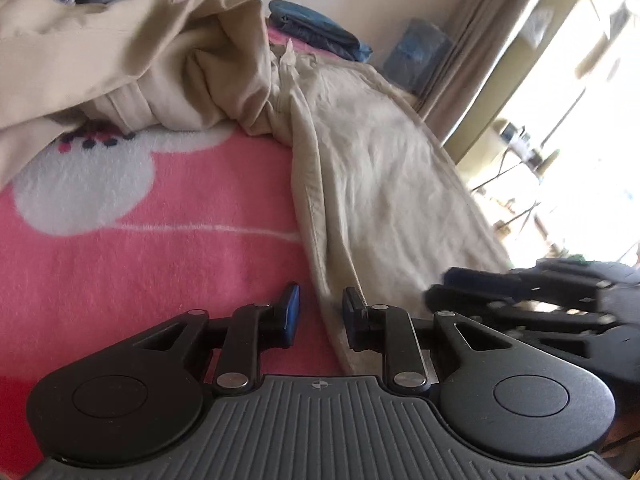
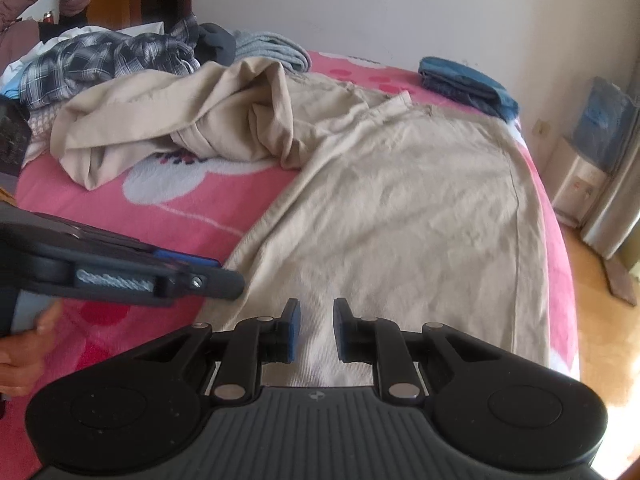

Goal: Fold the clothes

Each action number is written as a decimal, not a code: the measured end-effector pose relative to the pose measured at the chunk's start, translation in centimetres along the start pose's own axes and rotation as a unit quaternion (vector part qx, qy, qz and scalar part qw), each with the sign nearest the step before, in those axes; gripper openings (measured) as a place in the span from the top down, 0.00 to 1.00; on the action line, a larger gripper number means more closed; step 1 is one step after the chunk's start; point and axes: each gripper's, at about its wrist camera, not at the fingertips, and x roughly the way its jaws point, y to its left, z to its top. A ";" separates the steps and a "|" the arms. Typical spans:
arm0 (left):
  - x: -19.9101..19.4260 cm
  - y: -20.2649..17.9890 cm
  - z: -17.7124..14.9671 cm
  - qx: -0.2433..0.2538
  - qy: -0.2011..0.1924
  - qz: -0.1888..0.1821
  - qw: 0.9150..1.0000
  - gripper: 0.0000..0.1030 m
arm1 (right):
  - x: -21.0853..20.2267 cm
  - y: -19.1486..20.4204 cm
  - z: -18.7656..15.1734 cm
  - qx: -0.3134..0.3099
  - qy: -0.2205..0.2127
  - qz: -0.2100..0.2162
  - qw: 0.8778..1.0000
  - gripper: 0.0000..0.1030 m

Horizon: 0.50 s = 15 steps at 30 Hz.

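A beige garment (image 2: pixel 400 208) lies spread flat on the pink blanket (image 2: pixel 180 208), its near hem toward both grippers. My right gripper (image 2: pixel 317 328) hovers over the middle of that hem, jaws a little apart, with cloth showing flat through the gap. In the left wrist view, my left gripper (image 1: pixel 322 312) sits at the garment's (image 1: pixel 380 184) left edge. Its jaws stand slightly apart with the seam edge running between them, and neither pad presses the cloth. The left gripper (image 2: pixel 200 276) also reaches in from the left of the right wrist view, held by a hand (image 2: pixel 24 344).
A second beige garment (image 2: pixel 180 120) lies bunched at the back left. Behind it is a pile of plaid and grey clothes (image 2: pixel 100 64). Folded blue clothing (image 2: pixel 464 84) rests by the far wall. The bed's edge drops to a wooden floor on the right, near a water dispenser (image 2: pixel 584 168).
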 end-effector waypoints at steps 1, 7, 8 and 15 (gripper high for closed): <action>0.1 -0.1 -0.1 0.005 0.000 0.009 1.000 0.80 | -0.1 0.0 -0.2 0.002 0.001 0.000 1.000 0.81; -0.5 0.2 -0.2 0.002 -0.004 0.032 0.999 0.81 | -0.2 0.0 -0.2 -0.004 -0.003 -0.004 1.000 0.81; -0.4 0.1 -0.2 0.006 -0.004 0.034 0.999 0.81 | -0.1 0.1 0.1 -0.008 -0.007 -0.004 1.000 0.81; -0.3 0.9 -0.1 -0.006 0.000 0.030 1.000 0.82 | 3.5 2.1 2.2 -0.061 -0.003 0.014 0.998 0.85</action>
